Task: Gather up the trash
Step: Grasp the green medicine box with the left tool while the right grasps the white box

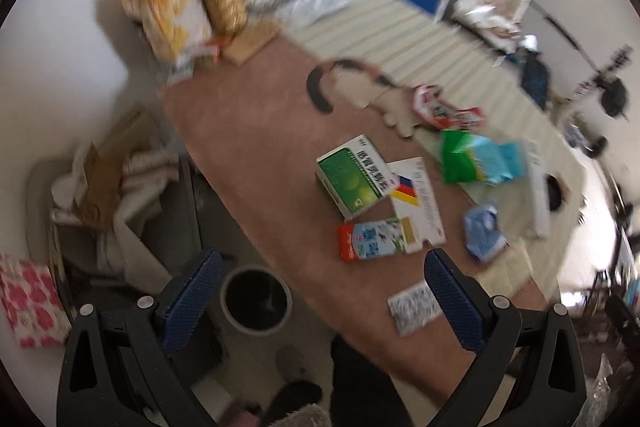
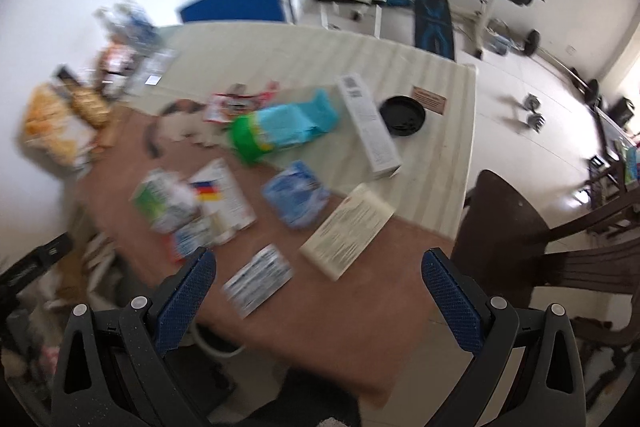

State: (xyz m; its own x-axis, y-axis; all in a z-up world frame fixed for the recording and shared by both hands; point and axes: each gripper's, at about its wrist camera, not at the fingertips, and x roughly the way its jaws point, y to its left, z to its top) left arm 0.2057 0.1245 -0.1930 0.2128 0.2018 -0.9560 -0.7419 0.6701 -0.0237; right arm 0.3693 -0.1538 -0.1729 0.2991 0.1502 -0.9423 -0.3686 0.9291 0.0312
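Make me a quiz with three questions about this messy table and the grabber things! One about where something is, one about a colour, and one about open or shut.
1. Where is the round bin?
A. On the table
B. On the floor beside the table's near edge
C. On the chair

2. What colour is the front of the box that lies next to the white box with a striped flag mark?
A. Green
B. Purple
C. Black

3. How do the left gripper and the right gripper stand?
A. Both shut on trash
B. One open, one shut
C. Both open and empty

Answers:
1. B, the left wrist view shows it down below the brown table edge.
2. A, its top face is green.
3. C, each view shows the blue fingers spread wide with nothing between them.
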